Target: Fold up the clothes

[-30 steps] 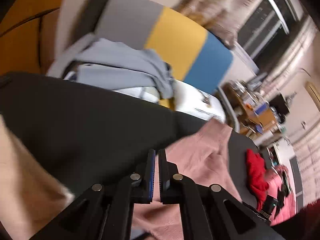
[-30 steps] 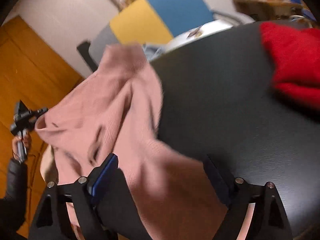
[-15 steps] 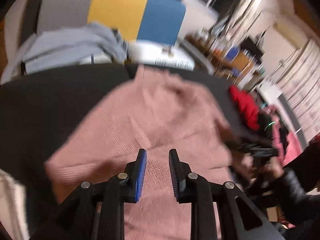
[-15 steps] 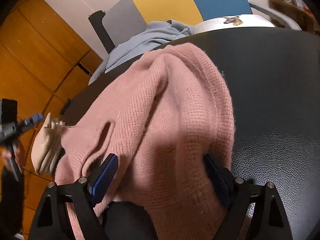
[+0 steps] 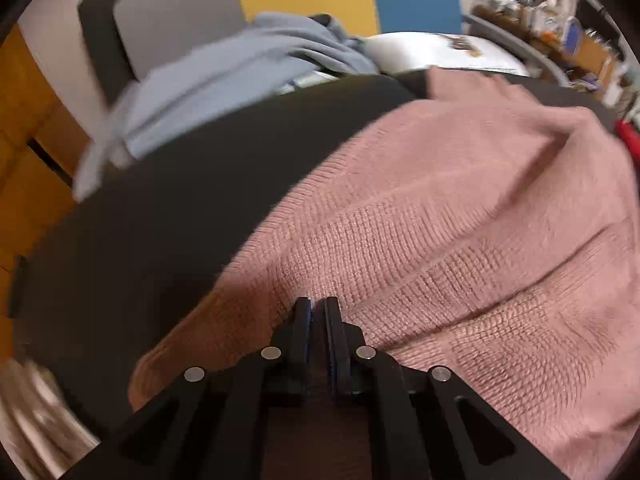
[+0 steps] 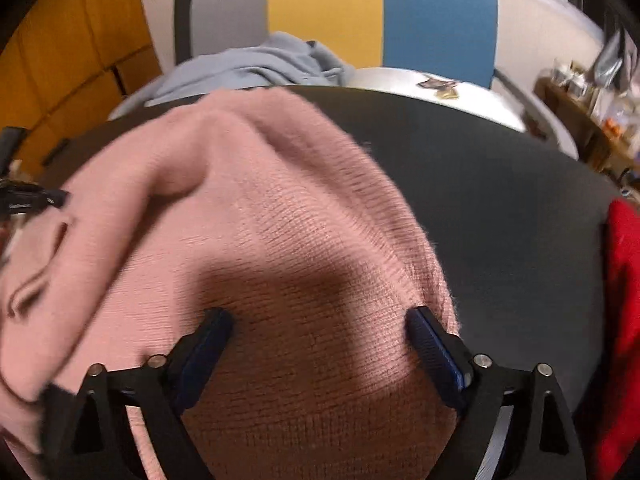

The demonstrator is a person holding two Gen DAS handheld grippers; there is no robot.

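A pink knitted sweater (image 5: 460, 240) lies spread on the black table (image 5: 180, 208). My left gripper (image 5: 318, 306) sits low on the sweater's near edge with its jaws nearly together, pinching a thin fold of the knit. In the right wrist view the same sweater (image 6: 280, 220) fills the near table (image 6: 500, 200). My right gripper (image 6: 320, 324) is wide open, its two fingers straddling the sweater's near right corner, pressed down on the cloth without clamping it.
A grey-blue garment (image 5: 240, 68) hangs over a grey, yellow and blue chair (image 6: 380, 12) behind the table. A red garment (image 6: 624, 320) lies at the table's right. A white table (image 6: 420, 88) and cluttered shelves (image 6: 580, 92) stand beyond. Orange wooden panels (image 6: 80, 40) are at the left.
The sweater has come down and spread flat on the table. My left gripper closed from slightly open onto the sweater's edge. My right gripper stayed open and lowered onto the cloth.
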